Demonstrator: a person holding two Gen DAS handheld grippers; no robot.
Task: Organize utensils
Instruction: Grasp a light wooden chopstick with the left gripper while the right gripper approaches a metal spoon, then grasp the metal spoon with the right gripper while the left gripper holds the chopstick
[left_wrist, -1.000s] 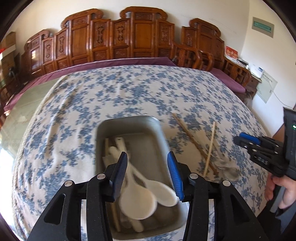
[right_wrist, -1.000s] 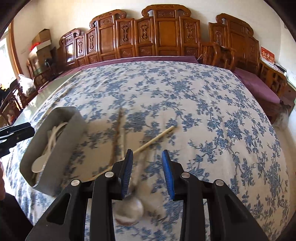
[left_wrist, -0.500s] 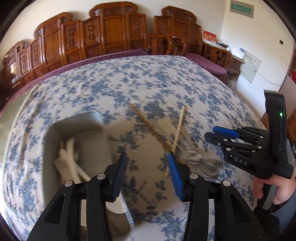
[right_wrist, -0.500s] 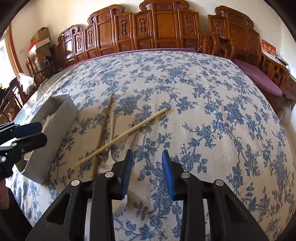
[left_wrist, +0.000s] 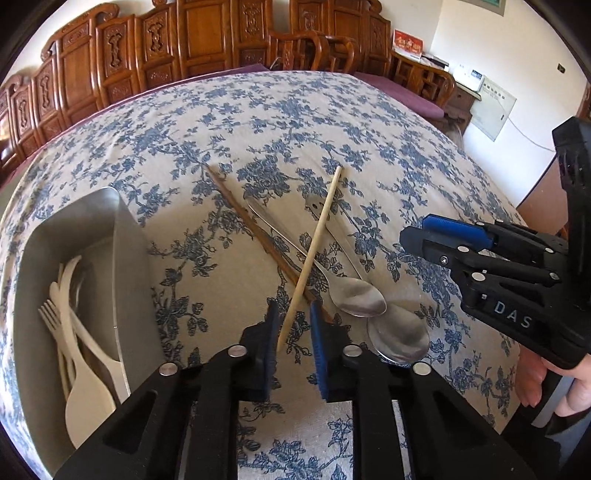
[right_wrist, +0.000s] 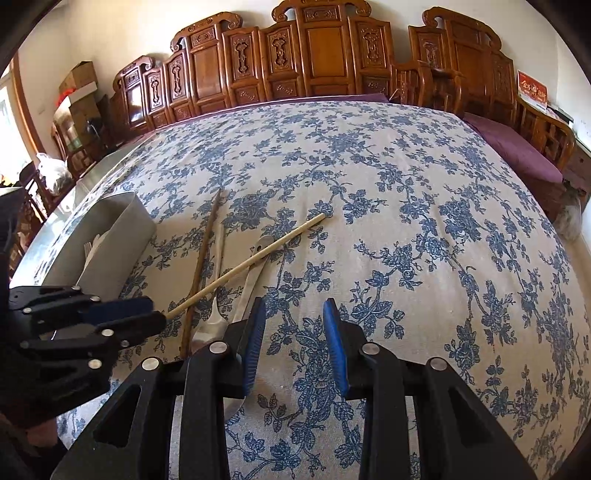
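Left gripper (left_wrist: 291, 325) low over the floral tablecloth (left_wrist: 280, 122), jaws closing, near end of the pale chopstick (left_wrist: 314, 251) lying between the blue pads (left_wrist: 271, 332); pads not seen pressing on it. Just right of that gripper, two metal spoons (left_wrist: 360, 299), bowls side by side and touching, handles running away from it. Dark chopstick (left_wrist: 258, 232) crossing under the pale one just ahead of the fingertips, its near end beside the right pad. Left of the gripper, metal tray (left_wrist: 125, 236) holding white plastic cutlery (left_wrist: 79, 354), a fork among it. Farther right, right gripper (right_wrist: 294, 339) held in a hand (left_wrist: 554, 384), jaws partly spread, nothing but cloth between them; spoons and chopsticks to its left, the nearer spoon partly hidden behind its left finger. Beyond the far edge of the table, a row of carved wooden chairs (right_wrist: 314, 55) against the wall.
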